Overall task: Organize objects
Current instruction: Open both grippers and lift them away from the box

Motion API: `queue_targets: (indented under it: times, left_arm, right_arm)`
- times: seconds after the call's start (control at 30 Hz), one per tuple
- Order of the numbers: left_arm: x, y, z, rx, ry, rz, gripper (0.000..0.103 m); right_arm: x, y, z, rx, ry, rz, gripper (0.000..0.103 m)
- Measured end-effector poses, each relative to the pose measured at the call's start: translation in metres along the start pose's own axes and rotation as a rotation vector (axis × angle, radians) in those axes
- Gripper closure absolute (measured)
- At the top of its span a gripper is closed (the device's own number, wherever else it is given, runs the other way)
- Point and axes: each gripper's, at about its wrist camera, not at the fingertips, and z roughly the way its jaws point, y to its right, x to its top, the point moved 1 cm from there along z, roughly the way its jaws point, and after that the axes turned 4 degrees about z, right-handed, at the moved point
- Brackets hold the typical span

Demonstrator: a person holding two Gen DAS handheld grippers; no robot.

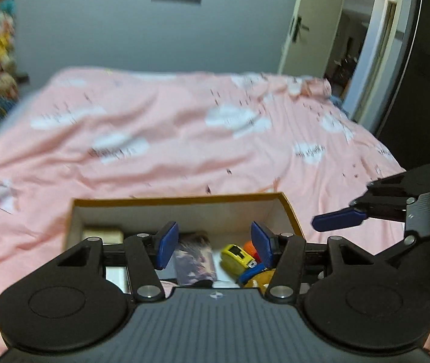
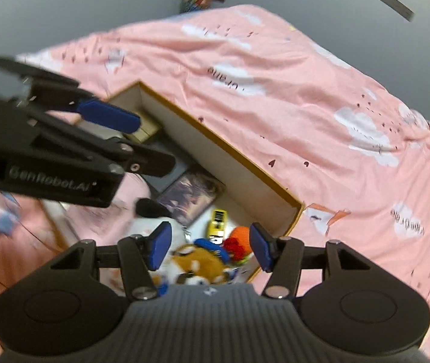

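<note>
An open cardboard box (image 1: 181, 201) (image 2: 230, 151) lies on the pink bed. Inside are a yellow tape measure (image 1: 237, 255) (image 2: 217, 222), a dark picture card (image 1: 193, 261) (image 2: 189, 196), an orange and red toy (image 2: 237, 240), a brown plush toy (image 2: 198, 264) and a tan block (image 1: 103, 233) (image 2: 145, 128). My left gripper (image 1: 213, 249) is open and empty above the box; it also shows in the right wrist view (image 2: 109, 115). My right gripper (image 2: 210, 249) is open and empty above the plush toy; one of its fingers (image 1: 337, 219) shows at the right of the left wrist view.
The pink bedspread (image 1: 169, 139) with white clouds spreads around the box. A grey wall stands behind the bed, with stuffed toys (image 1: 1, 48) hanging at the left. An open door (image 1: 311, 21) is at the far right.
</note>
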Motion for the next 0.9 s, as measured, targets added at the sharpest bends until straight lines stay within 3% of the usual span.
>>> queue_targets:
  times: [0.23,0.27,0.3,0.47,0.57,0.73,0.9]
  left_arm:
    - [-0.013,0.004,-0.061,0.093,0.104,0.052,0.017]
    - [-0.016,0.004,-0.065,0.104,0.112,0.062,0.014]
    - [-0.019,0.003,-0.073,0.122,0.126,0.064,0.014]
    - [-0.035,-0.007,-0.097,0.2,0.171,0.043,0.011]
    - [-0.045,-0.016,-0.103,0.22,0.167,0.02,0.011]
    - [-0.065,-0.028,-0.092,0.24,0.087,-0.041,0.011]
    - [-0.087,-0.031,-0.079,0.245,0.016,-0.096,0.011]
  right_arm:
    - [-0.018,-0.029,-0.048,-0.039,0.126,0.167,0.035]
    - [-0.022,-0.033,-0.06,-0.051,0.154,0.196,0.028]
    - [-0.026,-0.038,-0.064,-0.063,0.18,0.222,0.022]
    - [-0.046,-0.058,-0.075,-0.068,0.28,0.341,0.021]
    - [-0.058,-0.067,-0.077,-0.077,0.319,0.413,0.02]
    - [-0.07,-0.083,-0.075,-0.093,0.335,0.453,0.019]
    - [-0.08,-0.096,-0.061,-0.095,0.297,0.483,0.019]
